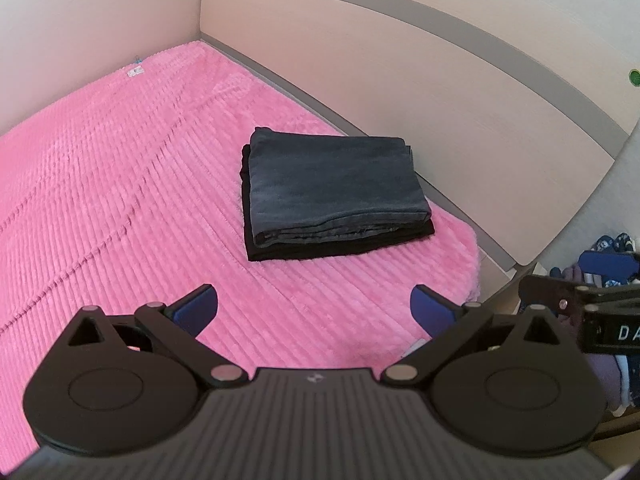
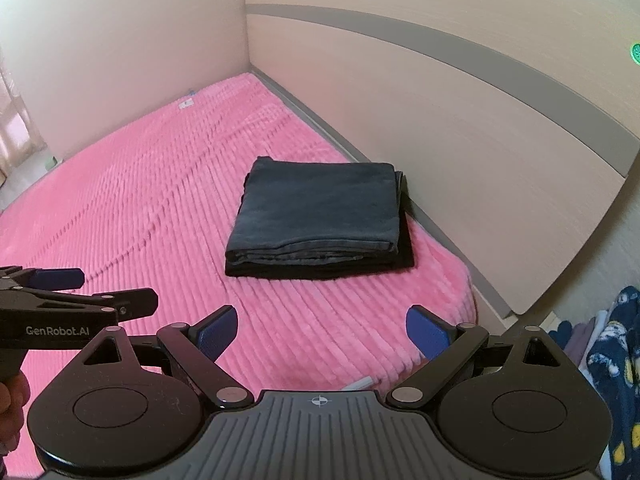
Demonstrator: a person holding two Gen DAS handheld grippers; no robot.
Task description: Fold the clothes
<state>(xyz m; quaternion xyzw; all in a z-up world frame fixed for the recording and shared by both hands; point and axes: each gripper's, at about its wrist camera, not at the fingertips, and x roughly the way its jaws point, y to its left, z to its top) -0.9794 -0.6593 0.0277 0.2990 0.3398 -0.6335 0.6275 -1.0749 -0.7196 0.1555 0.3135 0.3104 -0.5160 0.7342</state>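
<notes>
Dark grey folded garment (image 1: 336,184) on pink bed (image 1: 120,200): soft, light, limp; take by corners; left hand-held gripper (image 1: 314,312) and right hand-held gripper (image 2: 320,332) both agape, empty.

Soft, even daylight fills both views, brighter toward nine o'clock in the right wrist view. Shadows are faint, with no glare. Fisheye distortion bends straight lines and darkens the corners; focus stays sharp centrally, softening slightly at the rims.

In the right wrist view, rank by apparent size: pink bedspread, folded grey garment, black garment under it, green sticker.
1. pink bedspread
2. folded grey garment
3. black garment: mostly covered, true size unclear
4. green sticker
</notes>
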